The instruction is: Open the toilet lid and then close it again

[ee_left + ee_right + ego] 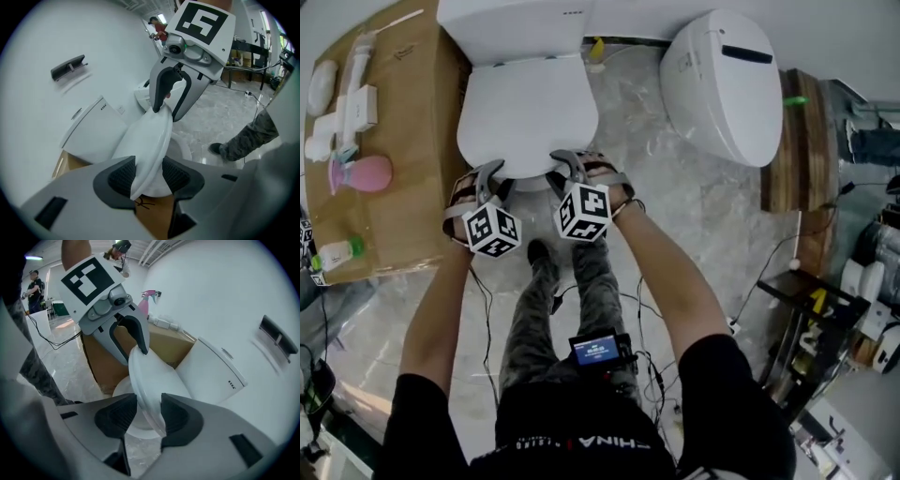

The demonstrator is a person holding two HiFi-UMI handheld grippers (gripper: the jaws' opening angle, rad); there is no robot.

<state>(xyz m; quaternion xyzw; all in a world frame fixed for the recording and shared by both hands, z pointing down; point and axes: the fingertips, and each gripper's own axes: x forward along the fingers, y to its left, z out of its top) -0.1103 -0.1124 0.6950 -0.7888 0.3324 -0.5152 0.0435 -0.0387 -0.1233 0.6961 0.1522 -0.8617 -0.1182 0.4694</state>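
Note:
The white toilet lid [525, 112] lies low over the bowl, in front of the tank [511, 28]. Both grippers hold its front edge side by side. My left gripper [492, 173] has the rim between its pads [123, 176], and the lid [147, 140] runs slanting away from them with the bowl [180, 147] showing beneath. My right gripper [567, 164] clamps the same rim a little to the right; in its own view the lid [150, 380] stands between its pads [176, 416], lifted a little off the bowl [123, 387].
A cardboard box [403, 112] stands against the toilet's left side with a pink bottle [366, 173] and white items on it. A second white toilet unit [727, 84] sits at the right. Cables [769, 272] trail on the marble floor; the person's legs [553, 300] stand before the bowl.

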